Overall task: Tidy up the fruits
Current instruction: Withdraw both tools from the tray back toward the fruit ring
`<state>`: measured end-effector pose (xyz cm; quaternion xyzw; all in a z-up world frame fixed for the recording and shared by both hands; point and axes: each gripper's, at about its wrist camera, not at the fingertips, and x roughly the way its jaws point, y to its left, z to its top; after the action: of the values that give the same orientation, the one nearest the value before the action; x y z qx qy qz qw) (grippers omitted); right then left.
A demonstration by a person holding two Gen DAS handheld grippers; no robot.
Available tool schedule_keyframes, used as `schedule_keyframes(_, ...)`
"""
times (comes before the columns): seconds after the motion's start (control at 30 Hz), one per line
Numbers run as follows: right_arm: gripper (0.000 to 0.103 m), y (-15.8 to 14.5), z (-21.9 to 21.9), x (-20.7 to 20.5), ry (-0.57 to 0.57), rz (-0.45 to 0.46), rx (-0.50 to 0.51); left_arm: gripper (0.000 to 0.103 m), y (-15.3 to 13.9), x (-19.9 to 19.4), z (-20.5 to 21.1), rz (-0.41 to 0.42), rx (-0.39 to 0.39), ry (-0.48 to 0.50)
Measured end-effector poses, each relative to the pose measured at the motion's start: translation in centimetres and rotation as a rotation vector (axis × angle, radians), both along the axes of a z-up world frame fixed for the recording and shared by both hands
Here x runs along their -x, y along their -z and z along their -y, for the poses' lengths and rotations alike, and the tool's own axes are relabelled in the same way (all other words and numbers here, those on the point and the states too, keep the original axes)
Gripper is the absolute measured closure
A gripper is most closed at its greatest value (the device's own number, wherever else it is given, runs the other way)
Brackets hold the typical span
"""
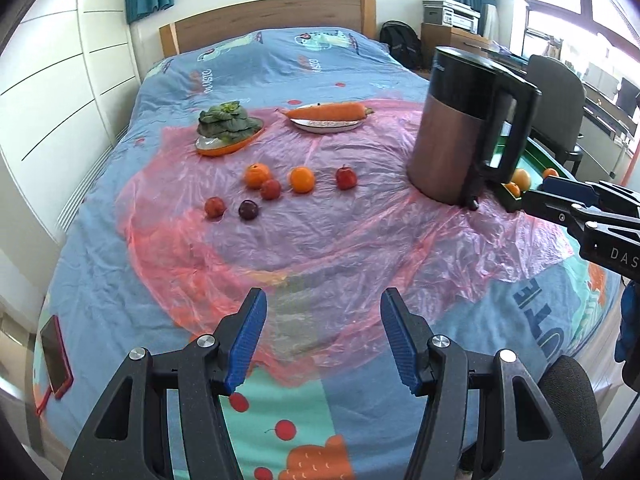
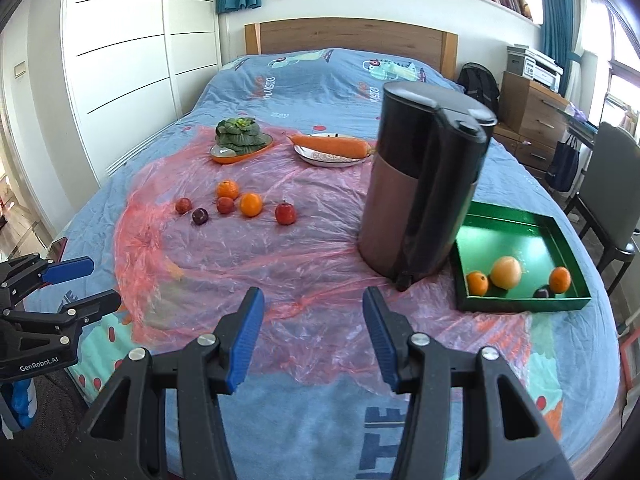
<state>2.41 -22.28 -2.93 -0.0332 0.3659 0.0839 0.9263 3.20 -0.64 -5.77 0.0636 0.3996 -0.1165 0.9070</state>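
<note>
We hold both grippers over the near end of the bed, low in each frame. The left gripper [image 1: 322, 336] and the right gripper [image 2: 312, 334] both stand partly open with nothing between their pads. We judge the green tray [image 2: 568, 240], at the right wrist view's right, to be the collecting place: four fruits already lie in it. Six loose fruits [image 2: 250, 204] wait on the pink plastic sheet [image 2: 280, 264], left of centre. The kettle [image 2: 420, 184] stands between them.
</note>
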Motion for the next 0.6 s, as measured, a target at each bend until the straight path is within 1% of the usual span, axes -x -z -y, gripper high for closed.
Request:
schedule_keyframes(0.27, 0.041, 2.6, -4.0, -5.2, -0.058, -0.042, -0.013, 0.049, 2.5, -4.5, -4.0, -0.036, 0.017, -0.085)
schedule_keyframes(0.43, 0.041, 4.6, -5.6, -8.9, -0.075, -0.074, -0.029, 0.049, 4.3, -7.9, -5.5, -0.07, 0.03, -0.121)
schedule_keyframes(0.6, 0.041, 6.7, -6.5, -12.2, -0.081, -0.102, -0.041, 0.049, 5.8, -10.9, -6.3, -0.097, 0.044, -0.135)
